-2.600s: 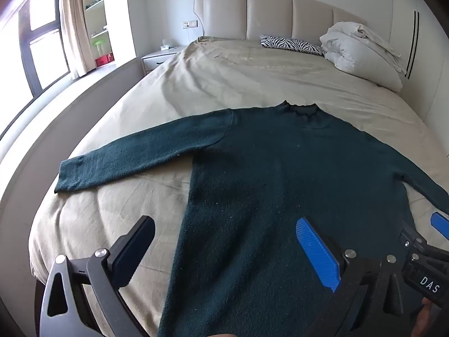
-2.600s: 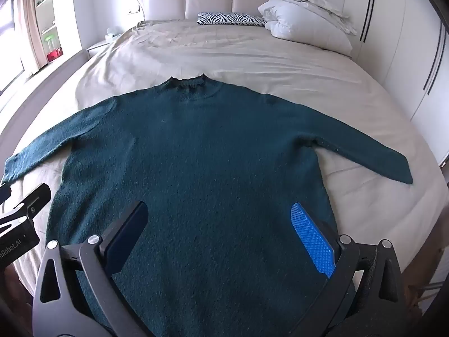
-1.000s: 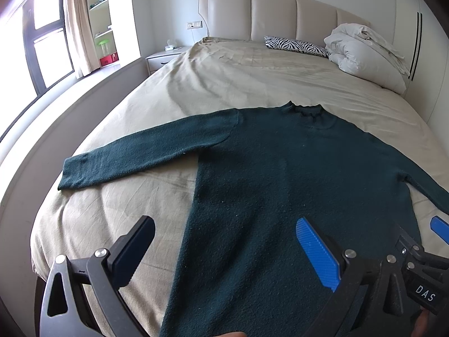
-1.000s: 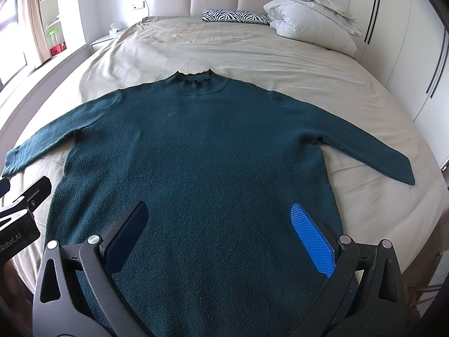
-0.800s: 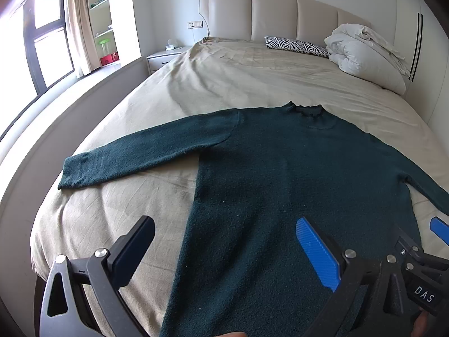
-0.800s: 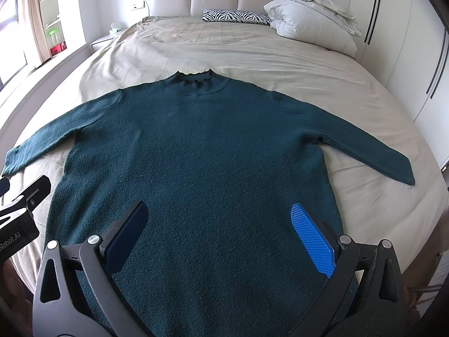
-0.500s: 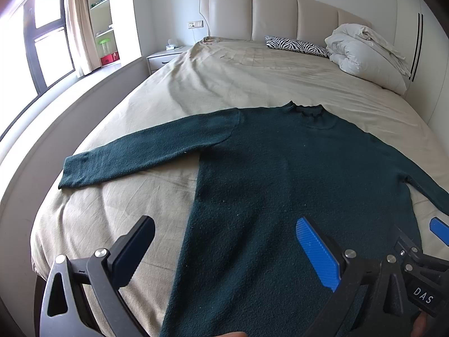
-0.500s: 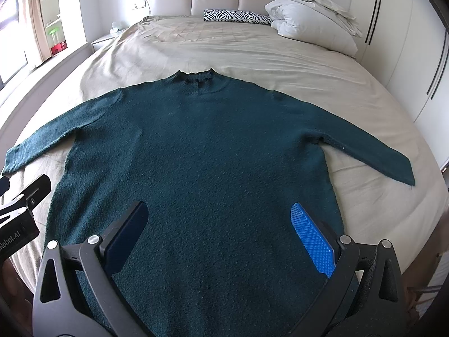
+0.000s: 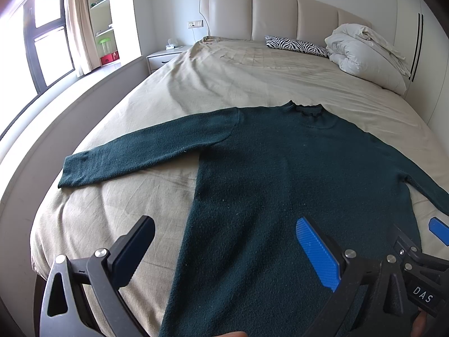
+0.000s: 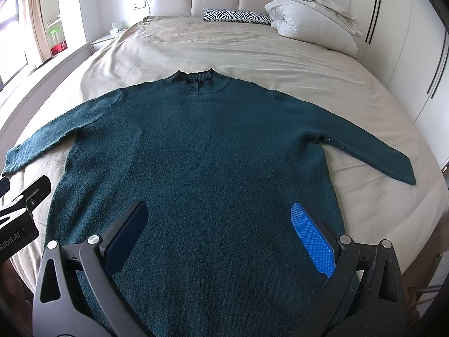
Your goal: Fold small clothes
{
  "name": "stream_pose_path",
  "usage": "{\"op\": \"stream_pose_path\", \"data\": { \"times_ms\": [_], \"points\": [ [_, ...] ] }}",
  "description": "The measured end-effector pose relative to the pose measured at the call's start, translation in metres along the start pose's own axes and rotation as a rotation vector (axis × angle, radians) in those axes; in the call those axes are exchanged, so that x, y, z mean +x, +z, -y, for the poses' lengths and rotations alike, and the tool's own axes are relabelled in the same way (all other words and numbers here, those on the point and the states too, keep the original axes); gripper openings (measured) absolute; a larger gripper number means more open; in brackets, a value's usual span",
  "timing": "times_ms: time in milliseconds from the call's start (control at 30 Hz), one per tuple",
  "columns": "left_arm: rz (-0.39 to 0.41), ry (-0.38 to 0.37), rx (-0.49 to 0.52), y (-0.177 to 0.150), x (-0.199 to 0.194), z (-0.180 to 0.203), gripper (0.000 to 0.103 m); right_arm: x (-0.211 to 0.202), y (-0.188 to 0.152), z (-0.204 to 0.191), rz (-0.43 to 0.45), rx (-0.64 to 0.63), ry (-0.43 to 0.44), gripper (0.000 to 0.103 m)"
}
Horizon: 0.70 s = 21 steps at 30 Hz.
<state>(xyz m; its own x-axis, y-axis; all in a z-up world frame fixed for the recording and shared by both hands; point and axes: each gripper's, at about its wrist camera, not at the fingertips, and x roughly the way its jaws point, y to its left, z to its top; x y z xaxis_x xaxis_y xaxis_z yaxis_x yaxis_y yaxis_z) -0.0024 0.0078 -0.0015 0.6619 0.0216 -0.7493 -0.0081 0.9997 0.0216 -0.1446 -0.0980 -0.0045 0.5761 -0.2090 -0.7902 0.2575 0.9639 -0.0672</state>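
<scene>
A dark green knit sweater (image 9: 280,185) lies flat on the bed, collar toward the headboard, both sleeves spread out. It also shows in the right wrist view (image 10: 202,146). My left gripper (image 9: 224,248) is open and empty above the sweater's lower left edge. My right gripper (image 10: 219,231) is open and empty above the sweater's lower middle. The left sleeve cuff (image 9: 73,172) rests near the bed's left side, and the right sleeve cuff (image 10: 398,168) near the right side.
The beige bed sheet (image 9: 238,84) stretches to a padded headboard (image 9: 280,14). A zebra pillow (image 9: 294,45) and a bundled white duvet (image 9: 367,56) sit at the head. A nightstand (image 9: 165,56) and window are on the left; wardrobe doors (image 10: 421,56) on the right.
Both grippers have drifted back and up very slightly. The sweater has not moved and both grippers stay open.
</scene>
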Motion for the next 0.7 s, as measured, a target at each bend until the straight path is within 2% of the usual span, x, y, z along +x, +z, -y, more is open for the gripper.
{"op": "stream_pose_path", "data": {
  "times_ms": [700],
  "points": [
    [-0.001, 0.0, 0.001, 0.0006, -0.0002, 0.0009, 0.103, 0.0008, -0.0008, -0.0029, -0.003, -0.001, 0.002, 0.103]
  ]
}}
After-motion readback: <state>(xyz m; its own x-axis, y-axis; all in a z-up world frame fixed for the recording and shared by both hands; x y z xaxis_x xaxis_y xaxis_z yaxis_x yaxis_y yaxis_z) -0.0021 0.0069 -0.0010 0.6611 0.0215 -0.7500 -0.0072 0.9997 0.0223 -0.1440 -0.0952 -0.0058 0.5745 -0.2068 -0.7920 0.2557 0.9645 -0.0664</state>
